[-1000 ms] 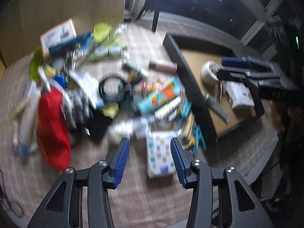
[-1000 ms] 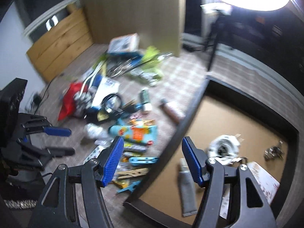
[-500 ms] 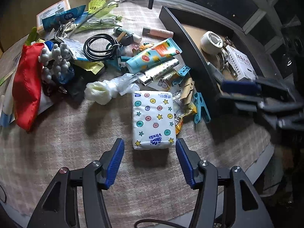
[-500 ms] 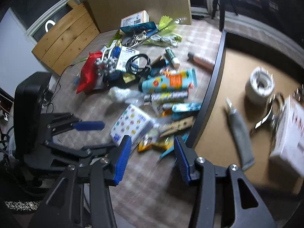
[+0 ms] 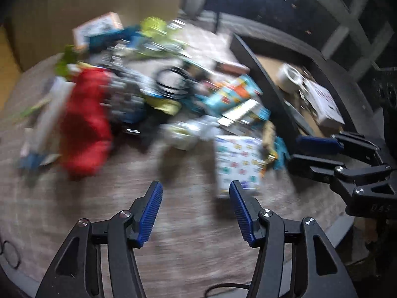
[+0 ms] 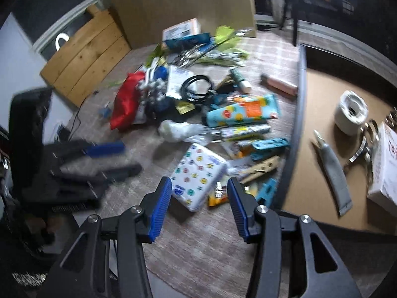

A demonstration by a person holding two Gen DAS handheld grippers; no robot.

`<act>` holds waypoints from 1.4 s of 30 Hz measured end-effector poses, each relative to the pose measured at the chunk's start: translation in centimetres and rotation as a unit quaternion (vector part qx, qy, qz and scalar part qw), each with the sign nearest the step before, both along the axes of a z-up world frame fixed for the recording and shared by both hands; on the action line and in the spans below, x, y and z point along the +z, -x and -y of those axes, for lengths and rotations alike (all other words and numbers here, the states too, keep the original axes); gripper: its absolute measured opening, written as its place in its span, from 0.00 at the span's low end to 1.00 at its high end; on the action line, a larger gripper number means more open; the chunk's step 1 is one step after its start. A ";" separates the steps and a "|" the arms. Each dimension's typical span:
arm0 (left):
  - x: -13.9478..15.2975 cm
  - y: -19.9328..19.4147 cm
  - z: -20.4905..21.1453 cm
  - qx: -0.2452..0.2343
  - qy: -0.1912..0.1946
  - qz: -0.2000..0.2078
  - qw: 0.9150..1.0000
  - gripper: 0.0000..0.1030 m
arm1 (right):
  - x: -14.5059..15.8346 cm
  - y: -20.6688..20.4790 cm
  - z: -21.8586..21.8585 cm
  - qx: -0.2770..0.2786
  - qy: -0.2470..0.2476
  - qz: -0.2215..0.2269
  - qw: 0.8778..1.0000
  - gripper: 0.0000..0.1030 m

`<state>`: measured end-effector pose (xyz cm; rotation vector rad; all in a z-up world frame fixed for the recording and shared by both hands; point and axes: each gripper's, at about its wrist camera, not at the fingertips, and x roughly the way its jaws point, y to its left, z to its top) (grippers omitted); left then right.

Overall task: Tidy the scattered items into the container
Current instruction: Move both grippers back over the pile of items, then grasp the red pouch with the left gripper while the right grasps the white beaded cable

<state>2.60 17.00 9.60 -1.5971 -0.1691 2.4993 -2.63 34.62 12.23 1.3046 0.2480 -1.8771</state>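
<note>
A white tissue pack (image 6: 199,173) with coloured spots lies at the near edge of a heap of small items on the checked cloth. My right gripper (image 6: 198,191) hovers over its near corner, jaws apart, with gaps between the pads and the pack. My left gripper (image 5: 194,193) is open and empty over bare cloth, and the tissue pack (image 5: 238,164) sits just beyond its right fingertip. The black-walled container (image 6: 297,104) with a brown floor stands to the right. It holds a tape roll (image 6: 351,113), a grey tube (image 6: 333,171) and a white box (image 6: 384,171).
The heap includes a red pouch (image 6: 125,100), a black cable coil (image 6: 196,88), a colourful tube (image 6: 243,110), blue and wooden clips (image 6: 269,145) and a pink stick (image 6: 279,84). A cardboard panel stands behind. The left view is motion-blurred. The table edge runs close below both grippers.
The right gripper moved nearer the tissue pack and its jaws narrowed from a second ago. The left gripper shifted left, so the pack now sits off its right finger; its view blurred.
</note>
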 end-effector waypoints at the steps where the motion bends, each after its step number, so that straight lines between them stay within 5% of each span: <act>1: 0.3 -0.3 1.1 0.013 0.009 -0.008 1.000 0.52 | -0.1 -0.1 0.4 0.003 -0.007 -0.004 1.000 0.46; 12: 1.2 0.0 8.5 0.071 0.011 -0.026 0.997 0.54 | 1.2 0.5 6.8 0.027 0.016 -0.030 0.999 0.46; 25: 0.1 1.8 5.9 0.046 0.034 -0.035 0.998 0.57 | 4.4 6.5 15.7 0.070 0.025 -0.023 0.997 0.44; 35: -2.0 2.9 4.7 0.096 0.102 -0.057 0.988 0.57 | -0.2 9.2 23.9 0.127 -0.053 0.028 0.990 0.29; 42: -2.2 2.4 5.9 0.089 0.100 -0.083 0.988 0.39 | -2.1 10.4 24.9 0.134 -0.050 0.084 0.986 0.10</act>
